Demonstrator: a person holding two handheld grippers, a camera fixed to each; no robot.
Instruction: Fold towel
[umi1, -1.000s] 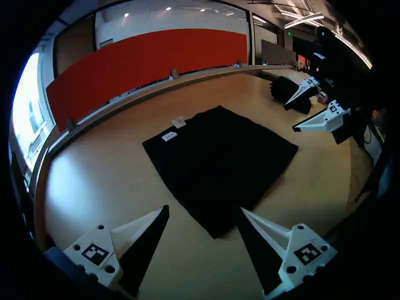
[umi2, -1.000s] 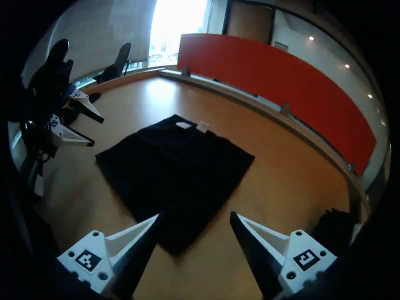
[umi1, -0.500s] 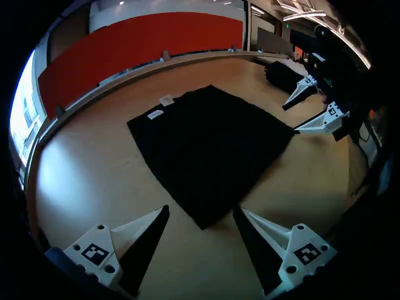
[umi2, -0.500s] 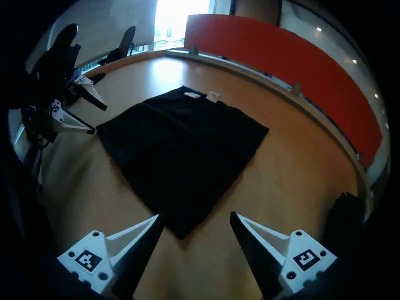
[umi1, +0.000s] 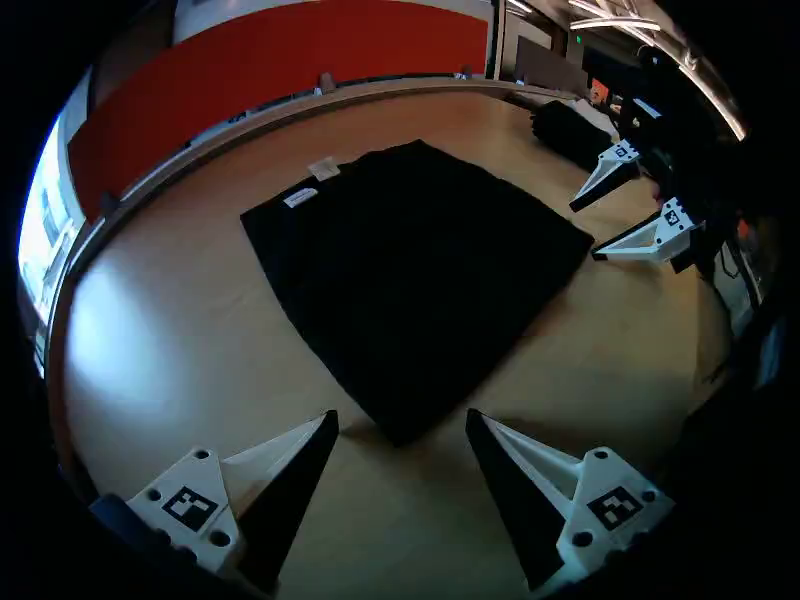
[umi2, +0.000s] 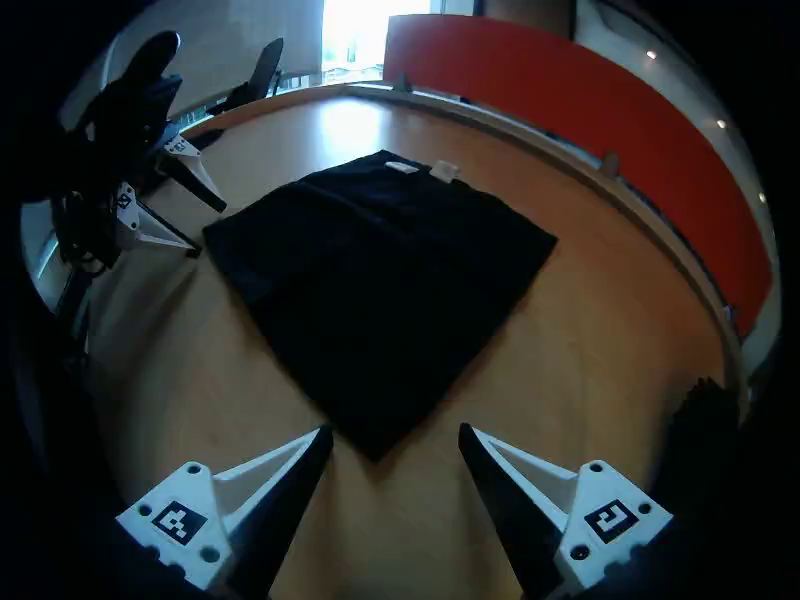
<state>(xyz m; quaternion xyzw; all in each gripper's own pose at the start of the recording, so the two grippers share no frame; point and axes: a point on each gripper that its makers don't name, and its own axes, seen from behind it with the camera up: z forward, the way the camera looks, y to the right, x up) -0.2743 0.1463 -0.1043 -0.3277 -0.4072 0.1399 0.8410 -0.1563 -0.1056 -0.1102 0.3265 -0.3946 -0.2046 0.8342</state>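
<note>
Both finger pairs spread wide, pinching nothing, angled down at wooden table (umi1: 170, 330). Black towel (umi1: 420, 260) lies flat on it. One corner sits between left gripper (umi1: 400, 414) fingertips, neighbouring corner between right gripper (umi2: 395, 429) fingertips.

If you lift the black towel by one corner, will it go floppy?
Probably floppy: the black towel lies thin and flat on the table, so the rest would likely hang. It may also slide on that smooth, glossy wood.
</note>
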